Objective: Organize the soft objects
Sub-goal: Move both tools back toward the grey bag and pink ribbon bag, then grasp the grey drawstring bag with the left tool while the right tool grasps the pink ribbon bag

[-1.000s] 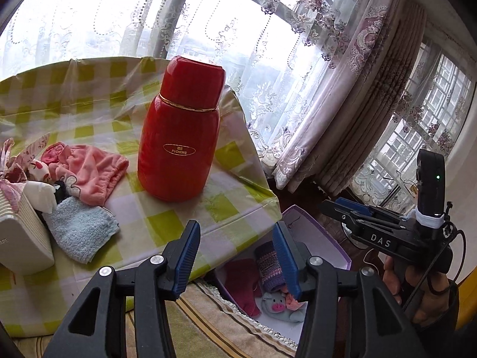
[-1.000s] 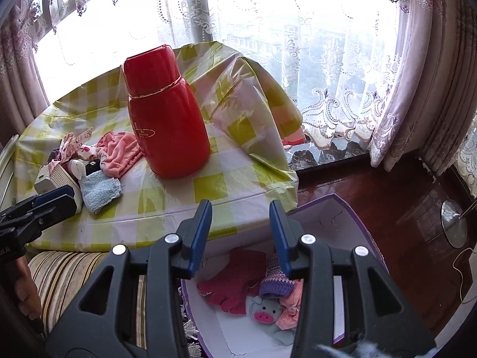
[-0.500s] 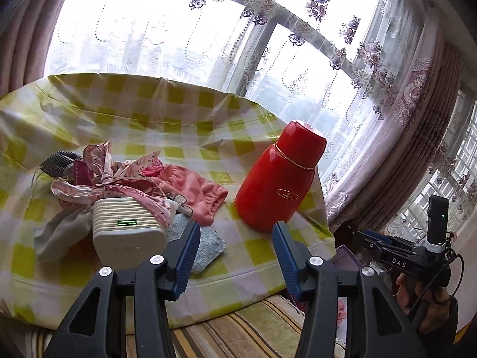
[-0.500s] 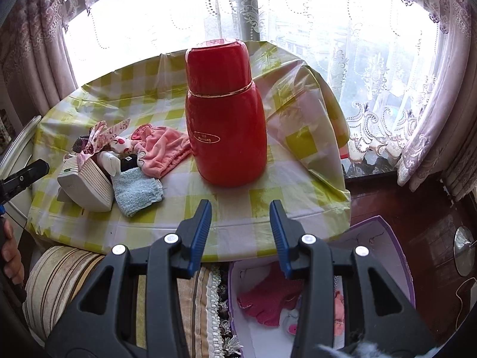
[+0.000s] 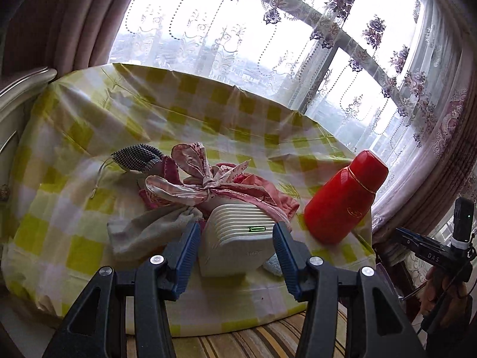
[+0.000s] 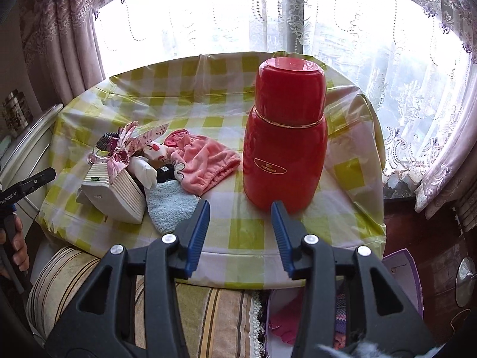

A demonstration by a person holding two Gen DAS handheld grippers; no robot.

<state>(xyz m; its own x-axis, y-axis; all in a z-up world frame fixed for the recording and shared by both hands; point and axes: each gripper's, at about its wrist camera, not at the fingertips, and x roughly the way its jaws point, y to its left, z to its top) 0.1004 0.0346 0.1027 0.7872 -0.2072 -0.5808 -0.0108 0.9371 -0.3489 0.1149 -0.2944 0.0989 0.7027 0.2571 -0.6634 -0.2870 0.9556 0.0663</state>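
Left wrist view: the left gripper (image 5: pixel 235 247) hangs with its jaws spread and nothing between the pads, aimed at the heap of soft things on the checked tablecloth (image 5: pixel 74 179). A ribbed white box (image 5: pixel 238 238) with a green light sits dead ahead at 12 o'clock, faint lettering on its front too small to read. A floral ribbon bow (image 5: pixel 190 185) drapes over it, a grey cloth pouch (image 5: pixel 152 232) lies at 10 o'clock, and pink fabric (image 5: pixel 283 205) shows at 1 o'clock. The red flask (image 5: pixel 342 200) stands at 2 o'clock. The other tool at 3 o'clock reads "DAS".

Right wrist view: the right gripper (image 6: pixel 238 235) is likewise spread and empty, above the table edge. The pink cap (image 6: pixel 205 164) lies at 11 o'clock, a pale blue towel (image 6: pixel 170 205) just at the left pad, touching the box. The flask label reads "PUCHENG". The purple bin (image 6: pixel 408 271), at 5 o'clock below the table, already holds pink and knitted items. The tool at 9 o'clock reads "GenRobot.AI".

Risk, as I judge it: the bow is tangled over the box, so pulling cloth could drag the box along; a wide sweep could tip the flask.
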